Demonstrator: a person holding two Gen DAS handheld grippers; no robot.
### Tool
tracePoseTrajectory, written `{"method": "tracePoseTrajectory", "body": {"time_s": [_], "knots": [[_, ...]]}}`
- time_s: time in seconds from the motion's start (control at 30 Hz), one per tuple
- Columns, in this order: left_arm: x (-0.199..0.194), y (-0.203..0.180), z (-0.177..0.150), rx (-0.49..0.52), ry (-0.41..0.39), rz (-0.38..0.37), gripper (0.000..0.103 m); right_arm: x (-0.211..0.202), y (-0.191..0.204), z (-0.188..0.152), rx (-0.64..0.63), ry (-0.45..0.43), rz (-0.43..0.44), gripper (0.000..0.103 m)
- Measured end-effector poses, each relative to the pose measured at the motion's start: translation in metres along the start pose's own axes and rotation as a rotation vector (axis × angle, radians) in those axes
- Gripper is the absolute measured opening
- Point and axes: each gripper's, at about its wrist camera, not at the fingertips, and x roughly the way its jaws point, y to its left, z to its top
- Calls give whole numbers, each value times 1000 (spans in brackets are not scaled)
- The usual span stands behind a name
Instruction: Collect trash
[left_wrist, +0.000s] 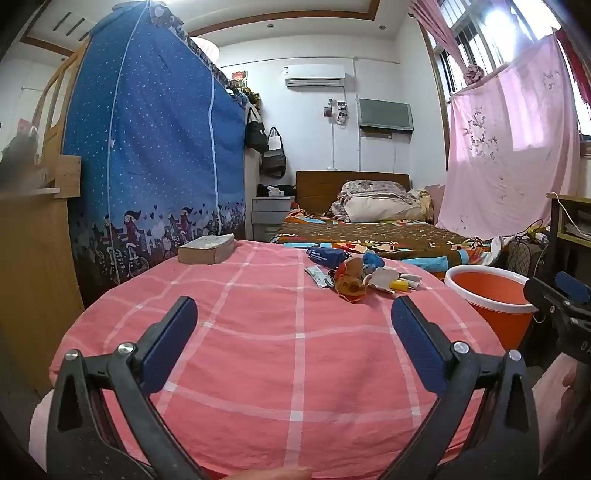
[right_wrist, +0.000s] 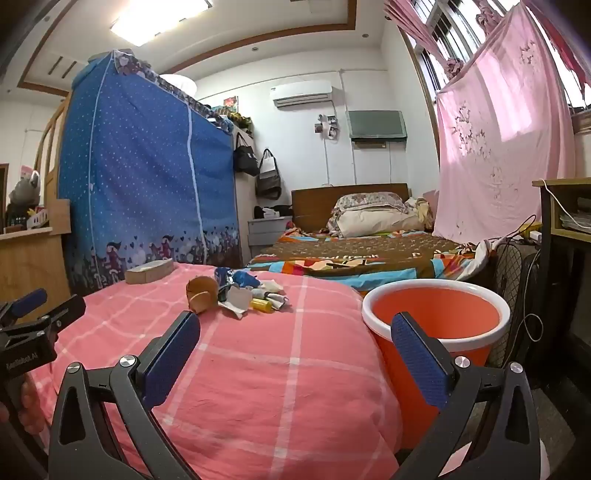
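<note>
A pile of trash (left_wrist: 356, 273) lies on the far right part of a table under a pink checked cloth (left_wrist: 258, 332): wrappers, a blue packet, a brown crumpled piece and a small yellow item. It also shows in the right wrist view (right_wrist: 240, 295). An orange bucket with a white rim (right_wrist: 436, 321) stands to the right of the table; it also shows in the left wrist view (left_wrist: 491, 295). My left gripper (left_wrist: 293, 312) is open and empty above the cloth, short of the pile. My right gripper (right_wrist: 295, 326) is open and empty over the table's right edge, beside the bucket.
A brown box (left_wrist: 206, 249) sits at the table's far left. A blue fabric wardrobe (left_wrist: 147, 147) stands behind on the left. A bed (left_wrist: 369, 229) lies beyond. A fan and cables (right_wrist: 517, 277) and a desk (right_wrist: 565, 221) are right of the bucket.
</note>
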Motion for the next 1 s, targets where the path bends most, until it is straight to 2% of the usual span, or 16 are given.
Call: {"method": "tracePoseTrajectory", "body": {"time_s": [1.0], "knots": [[3, 4, -5, -1, 9, 2, 103, 3, 0, -2, -3, 19, 3, 103]]}}
